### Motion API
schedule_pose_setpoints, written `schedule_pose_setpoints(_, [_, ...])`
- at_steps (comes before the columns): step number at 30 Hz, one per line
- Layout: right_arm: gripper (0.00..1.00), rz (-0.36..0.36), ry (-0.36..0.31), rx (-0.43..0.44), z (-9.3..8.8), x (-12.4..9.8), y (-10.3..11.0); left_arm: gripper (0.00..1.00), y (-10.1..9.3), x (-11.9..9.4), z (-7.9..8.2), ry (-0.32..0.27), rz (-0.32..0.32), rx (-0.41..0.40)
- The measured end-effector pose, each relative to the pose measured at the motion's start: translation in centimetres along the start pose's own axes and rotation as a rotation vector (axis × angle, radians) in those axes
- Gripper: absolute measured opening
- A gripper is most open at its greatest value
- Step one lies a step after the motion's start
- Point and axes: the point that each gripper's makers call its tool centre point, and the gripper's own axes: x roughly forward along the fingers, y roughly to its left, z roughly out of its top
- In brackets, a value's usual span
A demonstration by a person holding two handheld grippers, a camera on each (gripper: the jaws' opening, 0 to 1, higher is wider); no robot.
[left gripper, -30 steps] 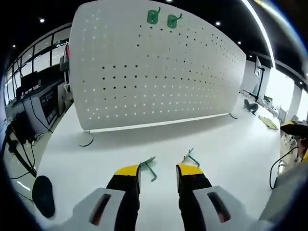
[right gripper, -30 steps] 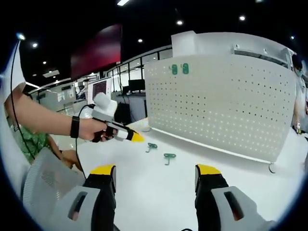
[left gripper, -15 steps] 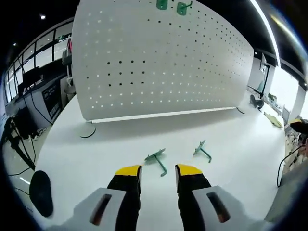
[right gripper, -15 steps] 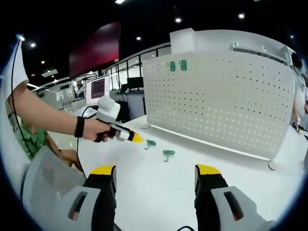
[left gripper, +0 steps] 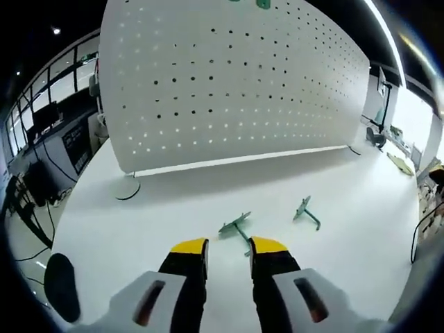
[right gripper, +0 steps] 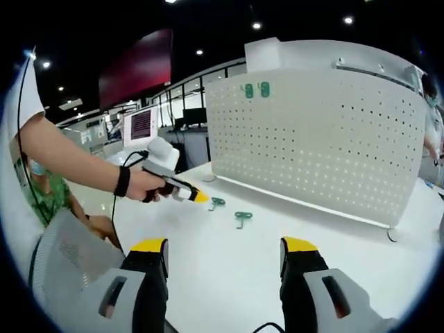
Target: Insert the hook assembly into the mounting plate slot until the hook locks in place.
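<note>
**A:** Counting the green hooks, how many are there?

**B:** Four. Two loose hooks lie on the white desk (left gripper: 139,229): the nearer hook (left gripper: 236,227) is just ahead of the left claw (left gripper: 229,247), its stem reaching in between the yellow tips, and the farther hook (left gripper: 305,210) lies off to the right, apart from it. Two mounted hooks (right gripper: 255,90) hang side by side near the top of the one white pegboard (left gripper: 229,83), which stands upright on the desk.

**A:** And the claws?

**B:** Two. The left claw's jaws are narrowly parted with nothing clamped; the nearer hook lies at the tips. In the right gripper view a hand (right gripper: 144,186) holds that left claw, yellow tip pointing at the nearer hook (right gripper: 216,202), with the farther hook (right gripper: 243,218) just beyond.

**A:** The right claw (right gripper: 225,244)?

**B:** Wide open, holding nothing, above bare desk and well back from both loose hooks.

**A:** Anything else?

**B:** One red screen (right gripper: 135,69) hangs high in the background.
</note>
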Motion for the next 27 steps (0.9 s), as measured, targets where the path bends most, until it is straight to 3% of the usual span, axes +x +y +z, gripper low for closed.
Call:
schedule_pose_setpoints(9, [0.66, -0.004, 0.003, 0.014, -0.5, -0.1, 0.0, 0.23, 0.4, 0.8, 0.2, 0.004, 0.004, -0.008])
schedule_pose_setpoints(20, [0.65, -0.001, 0.020, 0.012, -0.9, 0.1, 0.1, 0.23, -0.2, 1.8, 1.1, -0.014, -0.033, 0.019])
schedule_pose_setpoints(27, [0.65, 0.000, 0.030, 0.014, -1.2, 0.1, 0.0, 0.22, -0.4, 2.5, 0.8, 0.005, -0.049, 0.008])
